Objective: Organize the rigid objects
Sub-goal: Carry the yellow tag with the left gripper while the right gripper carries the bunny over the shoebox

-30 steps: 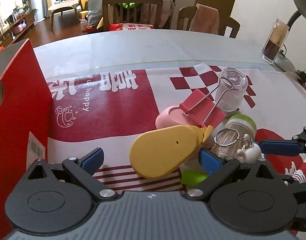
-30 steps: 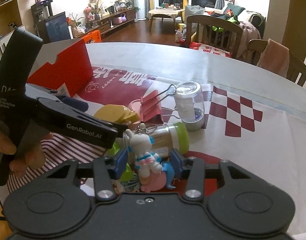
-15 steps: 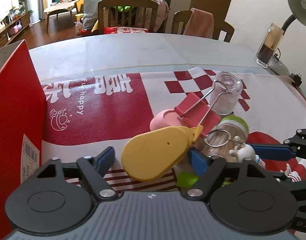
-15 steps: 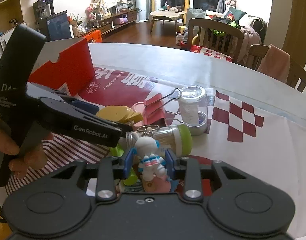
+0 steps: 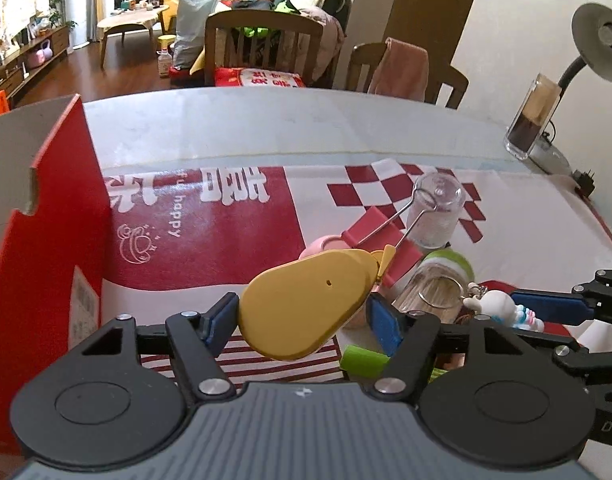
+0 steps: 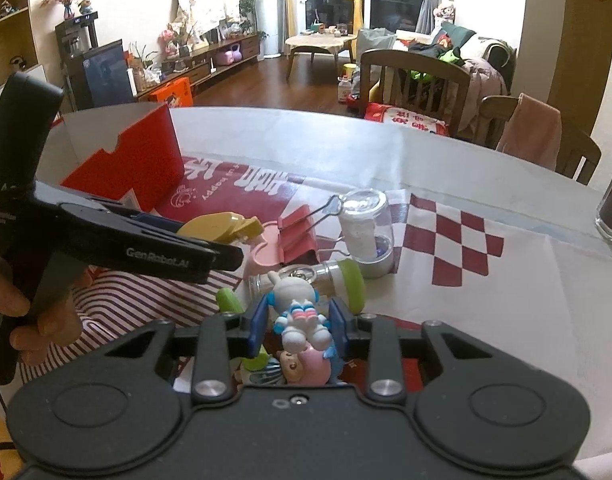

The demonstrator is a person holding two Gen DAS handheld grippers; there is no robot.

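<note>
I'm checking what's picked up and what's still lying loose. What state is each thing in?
Left tongs: closing on the yellow case.
Yellow case: between the blue pads, lifted.
Right tongs: shut on the toy figure.
Toy figure: gripped, upright.
Pink clip: lying on the table, wire handles folded out.
Green-capped jar: on its side.
Clear jar: standing upside down.
Red box: open.

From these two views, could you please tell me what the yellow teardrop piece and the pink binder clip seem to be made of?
Yellow teardrop piece: probably moulded plastic, smooth and matte, even colour, with one small hole. Pink binder clip: likely painted sheet metal, folded flat faces, with bare shiny wire handles.
</note>
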